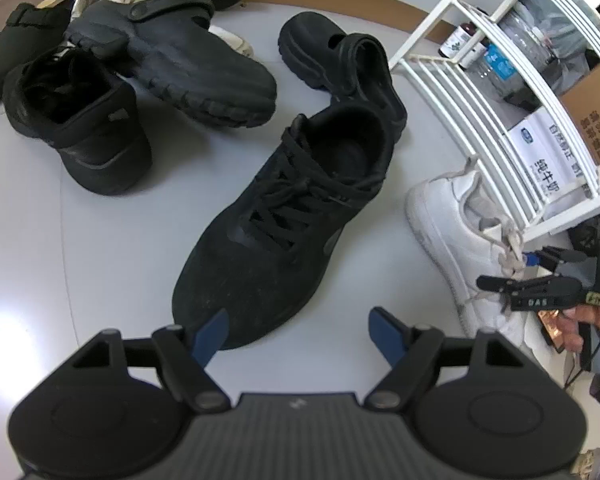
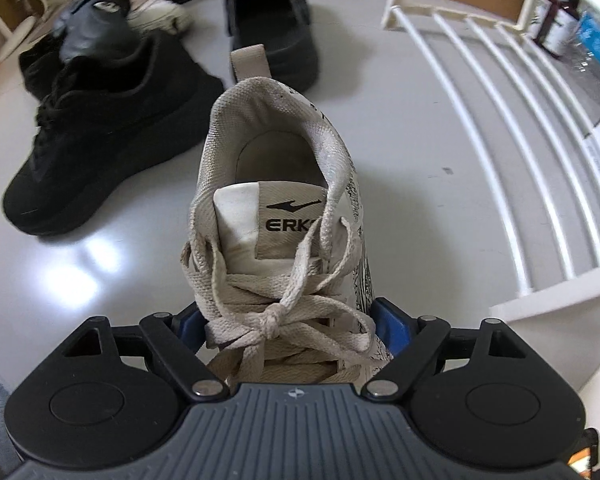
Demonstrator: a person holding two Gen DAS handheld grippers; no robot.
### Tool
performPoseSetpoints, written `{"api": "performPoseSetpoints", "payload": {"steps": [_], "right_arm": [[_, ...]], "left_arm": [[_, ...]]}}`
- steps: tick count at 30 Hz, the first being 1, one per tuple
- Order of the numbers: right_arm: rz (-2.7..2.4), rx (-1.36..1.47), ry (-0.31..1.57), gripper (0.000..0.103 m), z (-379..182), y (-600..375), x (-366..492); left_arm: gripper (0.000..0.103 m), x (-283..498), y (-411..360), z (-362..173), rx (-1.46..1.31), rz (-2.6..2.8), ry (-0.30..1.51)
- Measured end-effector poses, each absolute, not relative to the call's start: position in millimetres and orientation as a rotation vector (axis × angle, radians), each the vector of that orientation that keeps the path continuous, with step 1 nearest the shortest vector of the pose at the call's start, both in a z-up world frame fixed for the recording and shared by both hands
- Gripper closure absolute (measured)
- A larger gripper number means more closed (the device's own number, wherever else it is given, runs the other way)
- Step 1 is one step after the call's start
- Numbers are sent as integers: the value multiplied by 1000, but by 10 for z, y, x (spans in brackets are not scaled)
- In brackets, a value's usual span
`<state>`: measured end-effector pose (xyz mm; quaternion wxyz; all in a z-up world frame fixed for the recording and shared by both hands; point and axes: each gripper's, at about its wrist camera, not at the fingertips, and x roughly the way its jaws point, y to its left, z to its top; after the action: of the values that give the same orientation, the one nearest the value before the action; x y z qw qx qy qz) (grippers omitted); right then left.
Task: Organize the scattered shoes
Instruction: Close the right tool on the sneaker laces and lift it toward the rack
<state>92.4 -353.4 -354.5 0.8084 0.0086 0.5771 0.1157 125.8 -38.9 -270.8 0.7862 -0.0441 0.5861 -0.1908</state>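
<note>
Right wrist view shows the right gripper (image 2: 288, 332) straddling the laced middle of a beige sneaker (image 2: 276, 208), one blue pad at each flank of the shoe; the pads sit right against the sides, but whether they actually press on it cannot be told. The sneaker's heel points away from the camera, its tongue label and knotted laces facing up, and it sits over the pale grey floor (image 2: 440, 152). Beyond its heel lies a black clog (image 2: 272, 32), and to its left a black lace-up sneaker (image 2: 100, 140). A white slatted shoe rack (image 2: 500, 128) runs along the right. From the left wrist view, the left gripper (image 1: 298, 334) hangs with its jaws wide apart and nothing between them, its blue tips just above the toe of the same black lace-up sneaker (image 1: 284, 216). Farther off sits a heap of black shoes (image 1: 112, 80). At the right edge a white sneaker (image 1: 456, 240) lies at the foot of the rack, with the other gripper beside it.
</note>
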Motion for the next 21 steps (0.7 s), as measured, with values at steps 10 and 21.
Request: {"api": "performPoseSetpoints", "payload": {"steps": [10,21], "right_arm": [[125,58,1226,20,-3581,-3690,948],[-8,33,1211,21,-3593,-3868,976]], "left_arm": [[23,1268,-384,-2717,-92,-401,1258],[23,1307,-291,-2702,-103,-376,1241]]}}
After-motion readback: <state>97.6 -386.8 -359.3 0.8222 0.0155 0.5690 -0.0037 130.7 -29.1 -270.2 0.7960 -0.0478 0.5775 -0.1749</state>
